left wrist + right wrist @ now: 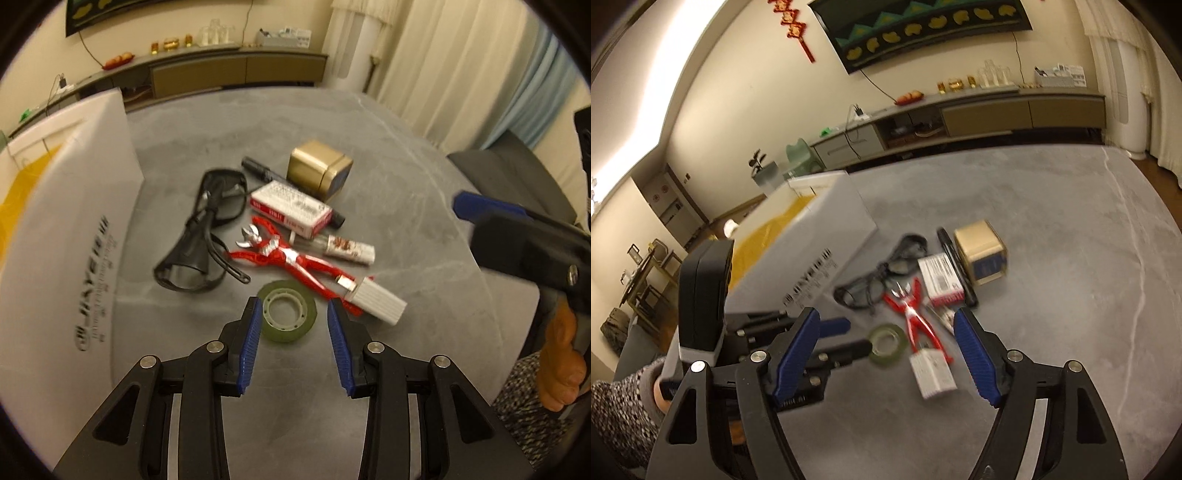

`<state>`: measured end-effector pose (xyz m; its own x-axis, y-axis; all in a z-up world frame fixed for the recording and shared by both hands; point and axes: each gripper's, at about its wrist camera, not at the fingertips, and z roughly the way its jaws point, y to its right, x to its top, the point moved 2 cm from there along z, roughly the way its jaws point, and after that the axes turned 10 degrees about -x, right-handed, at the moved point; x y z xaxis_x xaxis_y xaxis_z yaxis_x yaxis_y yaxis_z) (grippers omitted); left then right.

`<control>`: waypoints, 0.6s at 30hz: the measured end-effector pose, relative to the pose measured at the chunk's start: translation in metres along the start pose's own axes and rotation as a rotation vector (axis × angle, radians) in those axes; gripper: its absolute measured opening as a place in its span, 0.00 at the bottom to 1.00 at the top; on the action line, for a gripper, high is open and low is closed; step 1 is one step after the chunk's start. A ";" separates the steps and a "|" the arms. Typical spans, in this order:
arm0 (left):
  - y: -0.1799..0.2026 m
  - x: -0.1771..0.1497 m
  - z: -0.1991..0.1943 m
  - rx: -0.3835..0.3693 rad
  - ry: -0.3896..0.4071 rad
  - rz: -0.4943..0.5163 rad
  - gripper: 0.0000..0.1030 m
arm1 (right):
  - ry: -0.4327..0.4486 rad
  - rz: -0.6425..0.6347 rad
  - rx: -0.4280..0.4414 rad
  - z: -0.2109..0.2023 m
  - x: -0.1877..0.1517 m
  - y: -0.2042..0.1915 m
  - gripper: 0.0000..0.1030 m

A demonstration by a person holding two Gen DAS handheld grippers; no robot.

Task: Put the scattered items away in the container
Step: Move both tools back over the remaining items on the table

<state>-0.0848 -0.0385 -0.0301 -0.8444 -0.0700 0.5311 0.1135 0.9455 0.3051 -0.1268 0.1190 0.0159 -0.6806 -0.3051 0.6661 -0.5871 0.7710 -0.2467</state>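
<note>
A green tape roll (287, 316) lies on the grey table, just ahead of and between the tips of my open, empty left gripper (293, 314). Past it lie a red toy figure (288, 258), a white ribbed adapter (376, 304), black glasses (207, 229), a red-white box (291, 210), a black marker (262, 171), a small tube (347, 249) and a gold tin (319, 170). The white container box (62, 229) stands at the left. My right gripper (886, 332) is open and empty, above the tape roll (888, 343) and adapter (932, 373). The container (809, 240) also shows in the right wrist view.
The grey table (424, 206) extends to the right of the pile. A dark chair (509, 173) stands at the table's right edge. A long sideboard (979, 114) runs along the far wall. The left gripper body (812, 354) reaches in from the left toward the tape.
</note>
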 end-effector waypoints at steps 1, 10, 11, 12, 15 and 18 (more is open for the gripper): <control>-0.002 -0.002 0.004 0.002 -0.008 -0.002 0.38 | -0.015 0.000 -0.005 0.003 -0.004 0.004 0.73; -0.011 -0.009 0.026 0.001 -0.023 0.001 0.39 | -0.136 -0.063 -0.024 0.030 -0.030 0.003 0.73; -0.011 -0.009 0.027 0.015 -0.020 0.016 0.39 | -0.142 -0.073 -0.032 0.033 -0.033 0.002 0.73; -0.010 -0.009 0.027 0.026 -0.017 0.029 0.39 | -0.145 -0.076 -0.041 0.035 -0.034 0.004 0.73; -0.008 -0.010 0.022 -0.010 -0.012 0.029 0.40 | -0.158 -0.073 -0.062 0.042 -0.038 0.010 0.73; -0.006 -0.008 0.020 -0.040 -0.002 0.043 0.46 | -0.170 -0.074 -0.074 0.046 -0.040 0.014 0.73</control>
<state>-0.0897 -0.0370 -0.0521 -0.8394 -0.0293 0.5427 0.1704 0.9340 0.3139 -0.1282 0.1164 -0.0460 -0.7048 -0.4474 0.5505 -0.6085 0.7801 -0.1451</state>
